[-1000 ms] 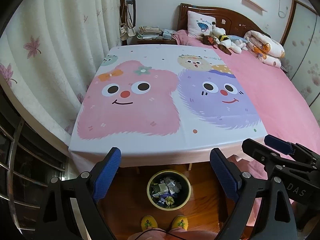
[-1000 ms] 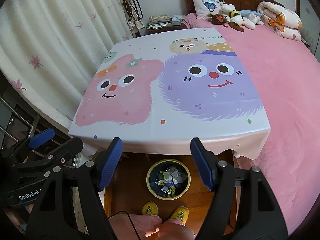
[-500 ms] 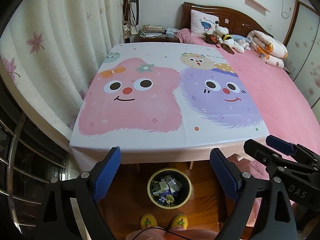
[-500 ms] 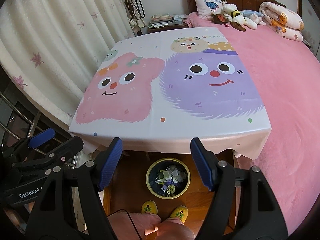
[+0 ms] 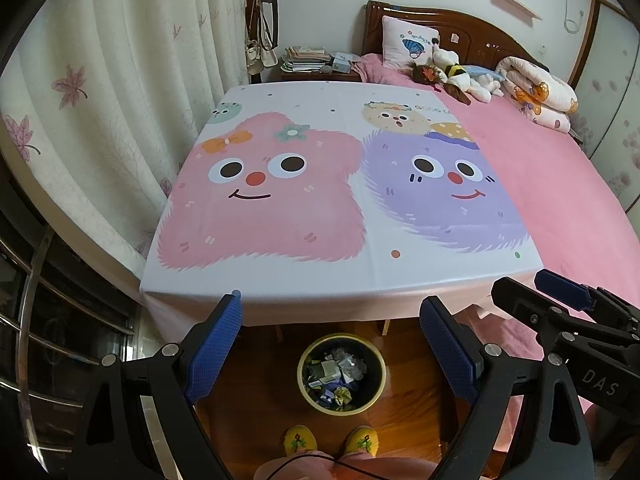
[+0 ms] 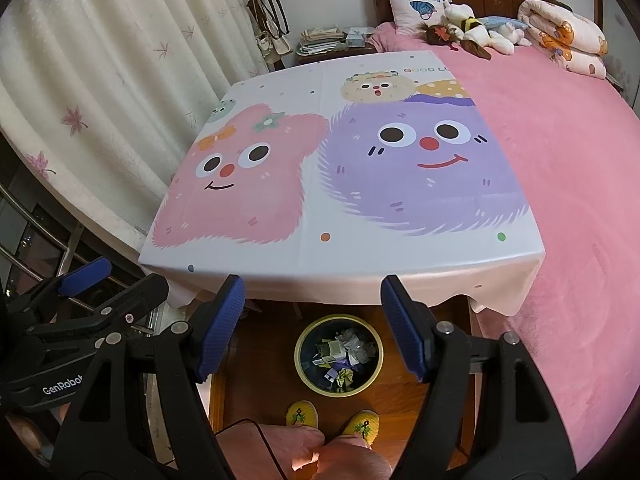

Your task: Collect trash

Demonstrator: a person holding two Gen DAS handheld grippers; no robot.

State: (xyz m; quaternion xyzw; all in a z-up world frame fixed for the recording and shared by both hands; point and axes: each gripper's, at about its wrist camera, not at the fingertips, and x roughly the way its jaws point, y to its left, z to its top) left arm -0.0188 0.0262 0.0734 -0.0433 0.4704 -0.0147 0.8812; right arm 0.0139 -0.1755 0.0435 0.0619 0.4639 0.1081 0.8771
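The collecting is looking finished: the desk (image 5: 340, 272) under its cartoon tablecloth (image 6: 344, 216) is showing no litter, and the crumpled trash (image 5: 340, 372) is lying inside the waste bin (image 5: 306, 390) on the floor beneath. Both the left gripper (image 5: 330, 350) and right gripper (image 6: 312, 328) are hovering above the bin, fingers spread and empty; judging by this, the next move is scanning for leftovers.

A home bedroom: bed (image 5: 560, 184), pillow (image 5: 408, 42), curtains (image 5: 120, 80).
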